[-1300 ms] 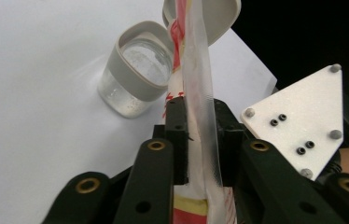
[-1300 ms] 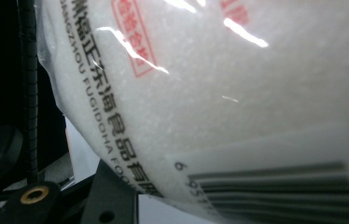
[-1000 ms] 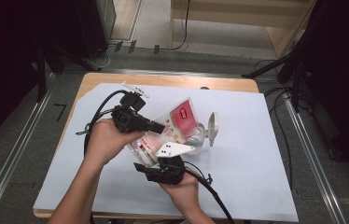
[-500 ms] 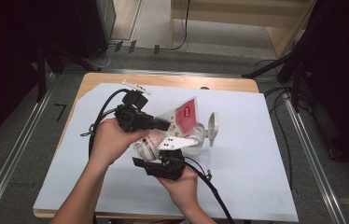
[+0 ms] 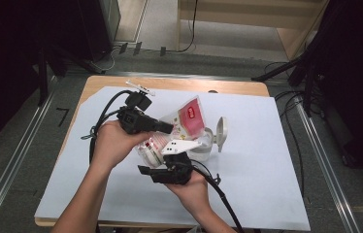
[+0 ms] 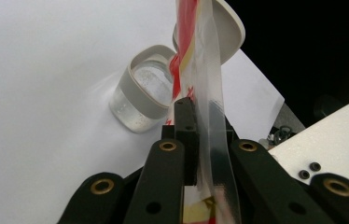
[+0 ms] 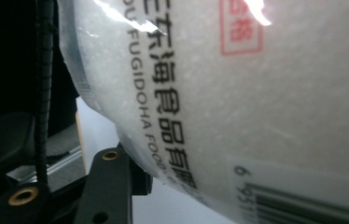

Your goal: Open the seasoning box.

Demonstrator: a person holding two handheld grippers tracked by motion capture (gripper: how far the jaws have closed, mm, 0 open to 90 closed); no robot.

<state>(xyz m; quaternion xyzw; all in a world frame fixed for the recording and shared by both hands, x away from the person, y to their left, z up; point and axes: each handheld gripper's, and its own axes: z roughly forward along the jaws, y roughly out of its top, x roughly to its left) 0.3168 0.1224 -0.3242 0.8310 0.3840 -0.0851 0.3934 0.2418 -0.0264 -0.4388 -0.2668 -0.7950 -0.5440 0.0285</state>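
A plastic bag (image 5: 191, 115) with a red and white print, holding white grains, hangs tilted over a clear jar (image 5: 204, 148). The jar's grey lid (image 5: 221, 131) stands open. My left gripper (image 5: 172, 127) is shut on the bag's flat upper film (image 6: 207, 70); its jaws have just closed further on it. Beyond them the jar (image 6: 147, 93) and lid (image 6: 228, 28) lie close. From below, my right gripper (image 5: 149, 162) grips the bag's full lower end, and its jaws have just eased open a little. Printed film (image 7: 256, 93) presses on one finger (image 7: 109, 186).
A white sheet (image 5: 267, 184) covers most of the wooden table (image 5: 170, 83). Black cables trail from both grippers across the sheet's left and front parts. Metal rails run along both sides of the table, with dark floor beyond.
The bag's red top has shifted slightly over the jar. Both hands stay almost where they were.
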